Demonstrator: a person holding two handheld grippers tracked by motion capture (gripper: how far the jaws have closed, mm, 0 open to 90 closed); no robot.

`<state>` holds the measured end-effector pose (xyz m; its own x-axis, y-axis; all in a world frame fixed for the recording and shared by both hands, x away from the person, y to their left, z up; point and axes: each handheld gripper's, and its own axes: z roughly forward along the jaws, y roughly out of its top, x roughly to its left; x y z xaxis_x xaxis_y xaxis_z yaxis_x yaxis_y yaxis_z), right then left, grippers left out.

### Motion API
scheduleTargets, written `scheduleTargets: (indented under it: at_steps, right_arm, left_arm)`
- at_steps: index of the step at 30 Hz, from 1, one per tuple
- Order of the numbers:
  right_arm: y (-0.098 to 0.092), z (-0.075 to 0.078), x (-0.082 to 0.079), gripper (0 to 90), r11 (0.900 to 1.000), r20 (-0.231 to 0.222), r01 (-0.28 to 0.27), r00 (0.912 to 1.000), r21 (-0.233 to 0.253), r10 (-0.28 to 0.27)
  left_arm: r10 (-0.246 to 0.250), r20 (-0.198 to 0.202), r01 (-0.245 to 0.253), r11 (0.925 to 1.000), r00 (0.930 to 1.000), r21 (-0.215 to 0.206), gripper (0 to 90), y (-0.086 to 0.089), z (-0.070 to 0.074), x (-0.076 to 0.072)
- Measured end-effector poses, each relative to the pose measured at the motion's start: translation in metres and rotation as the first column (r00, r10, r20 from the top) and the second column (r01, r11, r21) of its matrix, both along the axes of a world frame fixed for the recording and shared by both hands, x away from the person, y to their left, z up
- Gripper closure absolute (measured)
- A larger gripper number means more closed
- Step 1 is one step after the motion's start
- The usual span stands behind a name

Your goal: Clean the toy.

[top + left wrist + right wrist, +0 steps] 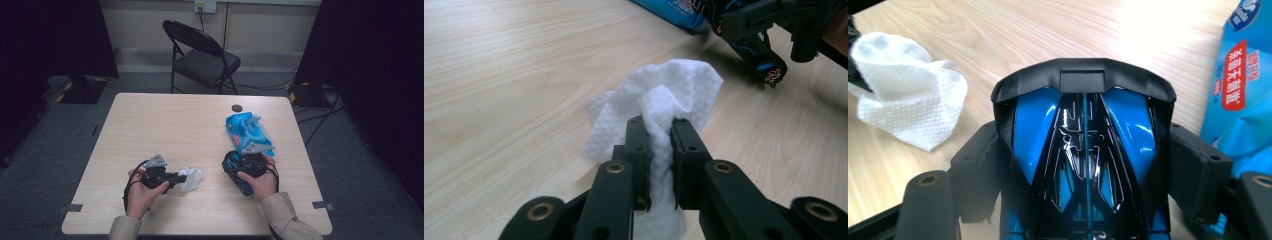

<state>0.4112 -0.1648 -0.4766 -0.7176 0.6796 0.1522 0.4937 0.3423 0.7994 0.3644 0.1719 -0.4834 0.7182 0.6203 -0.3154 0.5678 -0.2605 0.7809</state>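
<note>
My left gripper (pixel 658 131) is clamped on a white wipe (pixel 659 100), crumpled, low over the table (pixel 165 120) near its front edge. My right gripper (pixel 1088 175) grips a blue-black toy car (pixel 1083 145) by its sides, just right of the wipe, not touching. A blue wipes pack (pixel 247 132) lies just behind the car. A small dark disc (pixel 236 107) sits farther back.

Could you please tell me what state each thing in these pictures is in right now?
Left gripper: shut on the white wipe.
White wipe: crumpled, pinched at one fold, resting on the table.
Right gripper: shut on the toy car.
Toy car: blue and black, clamped between the jaws.
Wipes pack: lying on the table, flap raised.
Folding chair: unfolded, unoccupied.
</note>
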Motion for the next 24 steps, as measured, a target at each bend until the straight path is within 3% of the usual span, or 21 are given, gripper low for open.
scheduleTargets:
  at_steps: [24]
  right_arm:
    - [0.003, -0.012, 0.006, 25.5, 0.997, -0.009, 0.001, 1.0, -0.071, -0.001]
  left_arm:
    - [-0.009, -0.004, 0.009, 1.0, 1.0, 0.002, 79.6, -0.021, -0.003, 0.011]
